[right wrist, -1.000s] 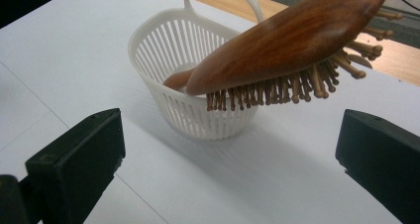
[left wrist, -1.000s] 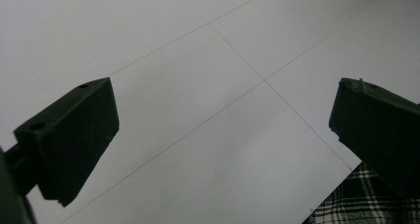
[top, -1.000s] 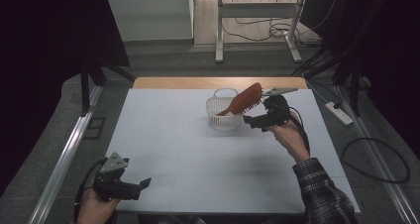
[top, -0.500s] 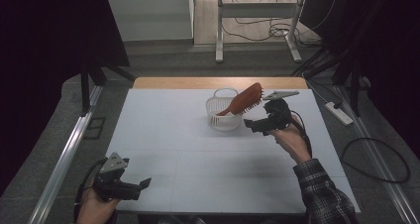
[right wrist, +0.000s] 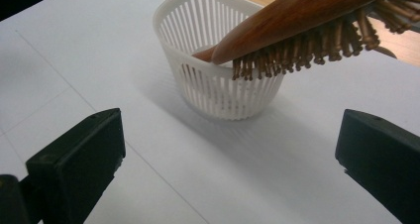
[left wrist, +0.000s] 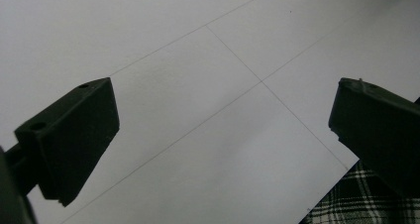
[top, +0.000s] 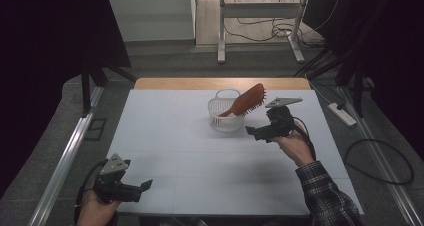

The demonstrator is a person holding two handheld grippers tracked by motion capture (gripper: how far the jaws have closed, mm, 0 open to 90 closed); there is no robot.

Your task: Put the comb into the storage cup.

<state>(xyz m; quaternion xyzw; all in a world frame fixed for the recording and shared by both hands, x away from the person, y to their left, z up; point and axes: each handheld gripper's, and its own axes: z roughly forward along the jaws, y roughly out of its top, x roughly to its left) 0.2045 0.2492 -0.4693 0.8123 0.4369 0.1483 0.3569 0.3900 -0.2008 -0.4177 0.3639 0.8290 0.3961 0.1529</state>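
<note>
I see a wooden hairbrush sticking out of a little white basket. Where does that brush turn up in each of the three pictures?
High view: the hairbrush sits upper centre, handle down in the white basket, head leaning up to the right.
Right gripper view: the hairbrush crosses the top right, bristles down, over the basket rim.
Left gripper view: the brush is not in it; bare table.
Shared landmark: the white basket.

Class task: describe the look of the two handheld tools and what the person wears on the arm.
Both the left tool and the right tool are black, with blocky jaws, a grey three-cornered plate on top and a trailing black cable. The right arm wears a dark plaid sleeve.
</note>
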